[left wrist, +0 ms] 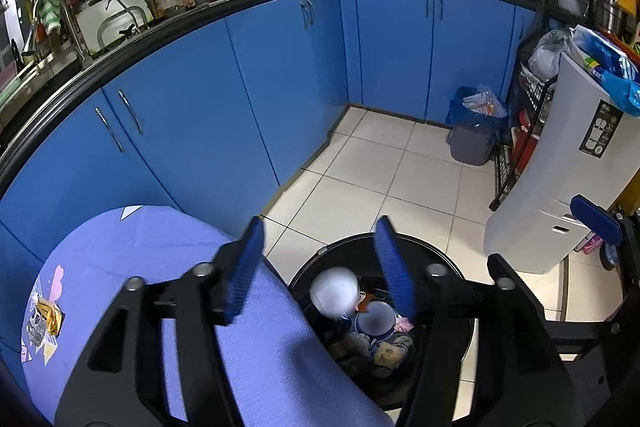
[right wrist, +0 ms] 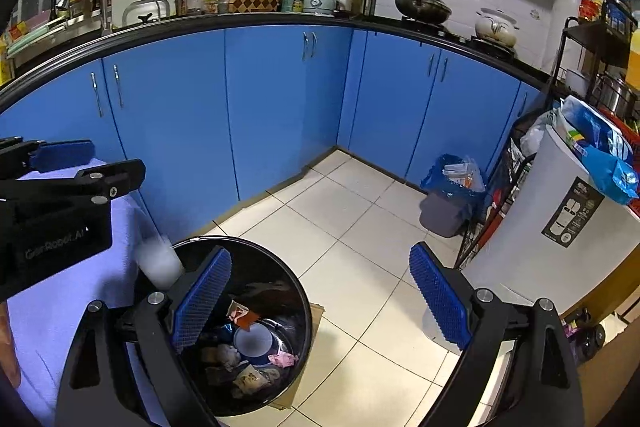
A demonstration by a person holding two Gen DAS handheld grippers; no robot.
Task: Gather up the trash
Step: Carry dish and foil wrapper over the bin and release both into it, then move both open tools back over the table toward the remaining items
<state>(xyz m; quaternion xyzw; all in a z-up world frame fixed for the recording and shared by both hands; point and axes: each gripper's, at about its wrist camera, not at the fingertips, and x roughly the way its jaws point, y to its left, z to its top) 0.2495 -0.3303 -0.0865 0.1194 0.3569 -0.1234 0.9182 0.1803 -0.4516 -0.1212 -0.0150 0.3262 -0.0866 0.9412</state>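
Left gripper (left wrist: pixel 320 267) sits over the black bin (left wrist: pixel 448 259) at lower centre of the left wrist view, fingers parted about halfway with nothing pressed between them. A blurred white cup (left wrist: pixel 334 291) shows just below the fingers, inside the bin's rim in this view; in the right wrist view the same cup (right wrist: pixel 158 261) is a motion-smeared shape at the bin's left edge, under the left gripper (right wrist: pixel 60 155), so it looks like it is dropping in, not held. Right gripper (right wrist: pixel 320 303) has fingers wide and empty, hovering over the bin (right wrist: pixel 280 267) and the tiled floor. The bin already holds a blue lid, crumpled paper, an orange scrap, a pink wrapper. Still left, as far as visible: a snack wrapper (left wrist: pixel 46 319) lying on the purple table (left wrist: pixel 160 247) at lower left of the left wrist view. Judging by this, most trash is binned, at least one piece remains.
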